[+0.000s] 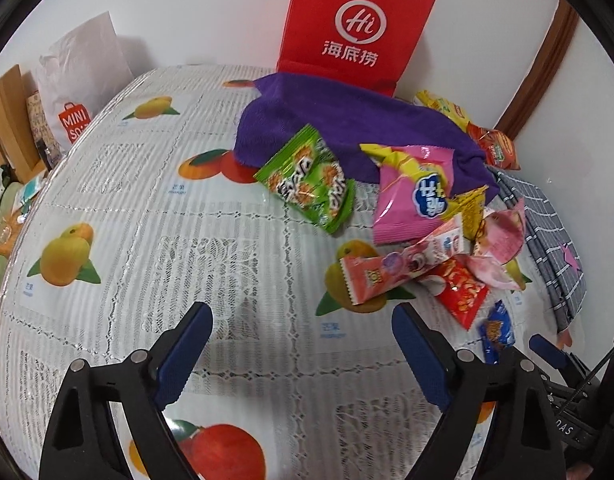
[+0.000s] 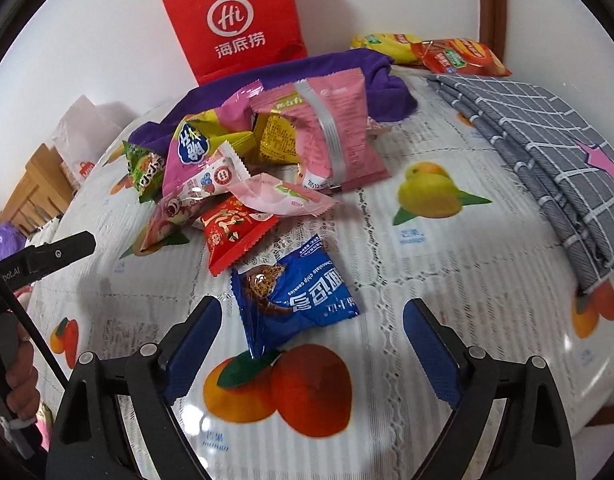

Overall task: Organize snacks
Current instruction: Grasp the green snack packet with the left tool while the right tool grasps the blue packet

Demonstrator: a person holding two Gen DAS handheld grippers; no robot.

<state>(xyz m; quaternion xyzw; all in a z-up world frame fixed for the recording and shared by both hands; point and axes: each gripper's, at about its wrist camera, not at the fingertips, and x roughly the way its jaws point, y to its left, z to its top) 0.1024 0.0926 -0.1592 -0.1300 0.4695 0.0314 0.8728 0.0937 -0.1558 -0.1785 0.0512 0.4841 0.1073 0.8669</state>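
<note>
Hovering over a table under a white lace cloth printed with fruit (image 1: 155,216), the left gripper (image 1: 303,340) has its blue-padded fingers (image 1: 185,356) spread wide with only bare cloth between them. The right gripper (image 2: 313,344) is likewise spread, nothing pinched; a blue chocolate-chip cookie packet (image 2: 295,296) lies flat on the cloth just ahead of its gap, nearer the left finger. Beyond it sits the loose snack pile: a red foil packet (image 2: 235,232), a pale pink wrapper (image 2: 283,198), a large pink bag with a silver seam (image 2: 331,128), a pink-and-yellow bag with a blue logo (image 1: 415,196), and a green packet (image 1: 307,180) at the pile's left edge. A crumpled purple towel (image 1: 347,120) lies behind the pile, a red paper bag with a white logo (image 1: 355,28) stands against the wall, and a folded grey checked cloth (image 2: 547,140) lies to the right. Two yellow and red packets (image 2: 427,50) rest near the wall, apart from the pile.
</note>
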